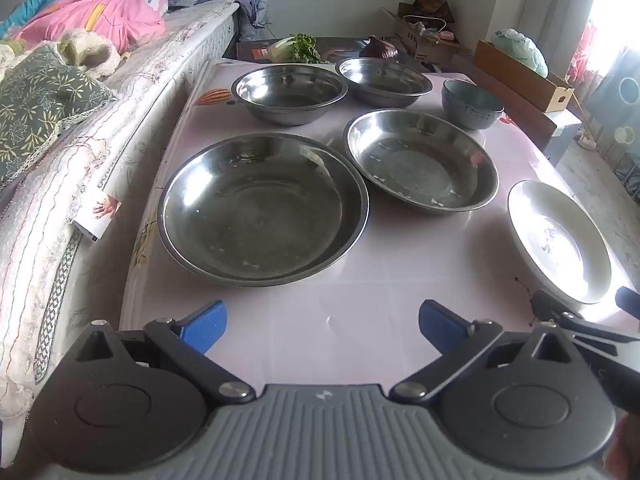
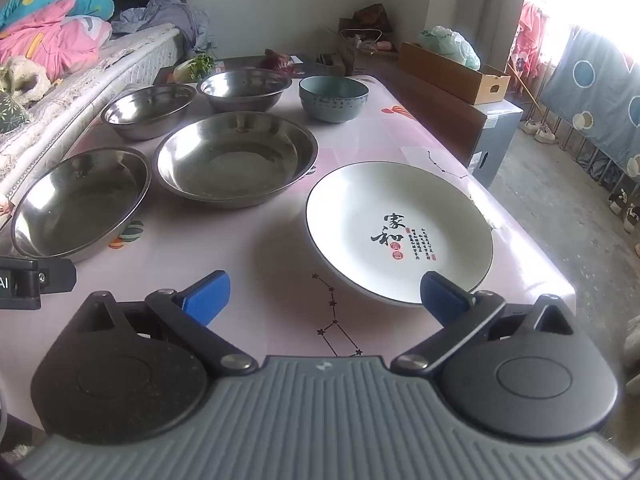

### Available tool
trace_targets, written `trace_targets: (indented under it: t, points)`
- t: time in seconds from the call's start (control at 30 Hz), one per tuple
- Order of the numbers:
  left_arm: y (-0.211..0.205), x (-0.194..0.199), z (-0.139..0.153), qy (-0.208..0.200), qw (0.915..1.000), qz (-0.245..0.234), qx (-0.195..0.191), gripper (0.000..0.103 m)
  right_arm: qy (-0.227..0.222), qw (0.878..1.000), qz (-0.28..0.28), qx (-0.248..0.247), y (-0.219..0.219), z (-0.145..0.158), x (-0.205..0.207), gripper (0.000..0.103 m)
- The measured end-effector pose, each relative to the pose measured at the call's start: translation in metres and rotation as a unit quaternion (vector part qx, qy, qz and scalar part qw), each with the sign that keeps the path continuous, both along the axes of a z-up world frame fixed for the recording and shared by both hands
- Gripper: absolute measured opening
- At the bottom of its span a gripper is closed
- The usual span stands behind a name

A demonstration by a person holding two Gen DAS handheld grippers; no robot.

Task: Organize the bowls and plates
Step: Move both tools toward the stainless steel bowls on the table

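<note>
Several steel dishes sit on the pink table point(image 1: 380, 312): a large steel plate point(image 1: 262, 210) nearest my left gripper, a second steel plate point(image 1: 420, 160) to its right, and two steel bowls point(image 1: 290, 92) point(image 1: 384, 80) behind. A blue-green ceramic bowl point(image 1: 472, 104) stands at the back right. A white plate with black writing point(image 2: 400, 232) lies near the table's right edge. My left gripper point(image 1: 322, 328) is open and empty, just short of the large steel plate. My right gripper point(image 2: 324, 296) is open and empty, its right finger over the white plate's near rim.
A bed with a mattress and quilts point(image 1: 80, 120) runs along the table's left side. Vegetables point(image 1: 296, 48) and cardboard boxes point(image 1: 520, 76) lie behind and to the right of the table. A clothes rack point(image 2: 600, 80) stands at the far right on the floor.
</note>
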State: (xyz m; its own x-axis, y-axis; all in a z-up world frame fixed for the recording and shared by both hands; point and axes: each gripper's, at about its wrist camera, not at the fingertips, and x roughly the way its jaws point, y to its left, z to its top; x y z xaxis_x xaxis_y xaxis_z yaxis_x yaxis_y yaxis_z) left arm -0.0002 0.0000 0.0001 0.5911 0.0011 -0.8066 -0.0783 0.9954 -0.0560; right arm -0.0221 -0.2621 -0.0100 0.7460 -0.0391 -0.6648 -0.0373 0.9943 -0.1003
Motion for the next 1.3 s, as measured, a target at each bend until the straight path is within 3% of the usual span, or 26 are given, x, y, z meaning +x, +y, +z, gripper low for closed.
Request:
trace_targets:
  t: [0.1,0.17,0.33,1.3]
  points:
    - [-0.001,-0.001,0.001,-0.003,1.0,-0.001,0.003,0.103,0.003,1.0,-0.002,-0.003,0.0,0.0,-0.001,0.102]
    - [-0.002,-0.002,0.001,-0.006,0.9999,0.0,0.009,0.103,0.031,1.0,-0.003,0.002,-0.002,0.003,0.01,0.102]
    - [-0.006,-0.003,0.003,-0.005,1.0,-0.004,0.002,0.103,0.03,0.999,-0.004,0.018,-0.009,0.006,0.01,0.102]
    - [-0.018,-0.01,0.006,0.001,0.9994,-0.033,-0.003,0.103,0.032,0.999,-0.009,0.011,-0.014,0.009,0.008,0.102]
